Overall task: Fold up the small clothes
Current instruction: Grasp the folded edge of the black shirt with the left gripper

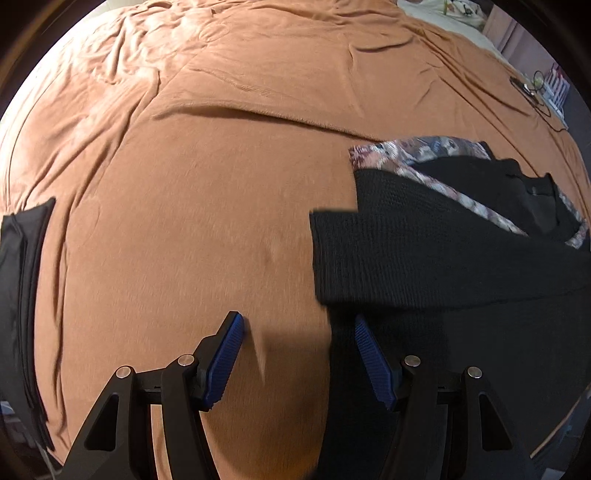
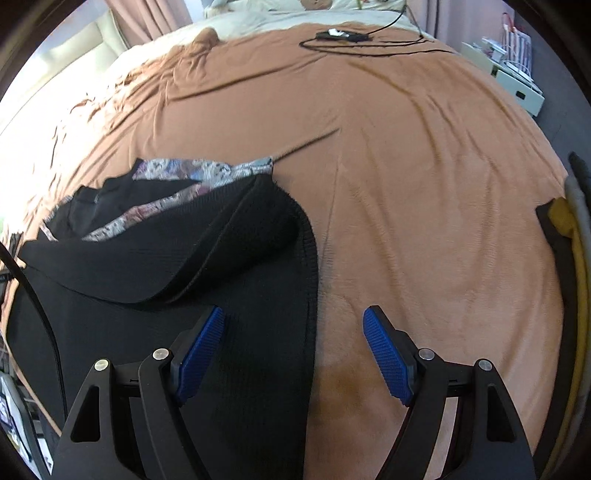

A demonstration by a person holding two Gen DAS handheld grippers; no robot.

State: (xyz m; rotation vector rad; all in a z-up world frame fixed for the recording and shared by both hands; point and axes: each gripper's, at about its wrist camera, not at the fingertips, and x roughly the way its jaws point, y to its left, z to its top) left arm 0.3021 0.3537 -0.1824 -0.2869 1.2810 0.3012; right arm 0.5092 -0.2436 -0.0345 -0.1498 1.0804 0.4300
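Both claws spread, empty: left claw (image 1: 299, 354) and right claw (image 2: 293, 347) straddling opposite edges of black knit garment (image 2: 221, 236).

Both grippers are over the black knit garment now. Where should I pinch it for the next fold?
Probably the two long side edges of the black knit garment: left gripper on the edge nearest it, right gripper on the ribbed one. Come from above; both grippers straddle those edges, open.

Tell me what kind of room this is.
Most likely a bedroom: a wide bed under an orange blanket, pale bedding at its head, pink curtains behind, a black knit garment laid out.
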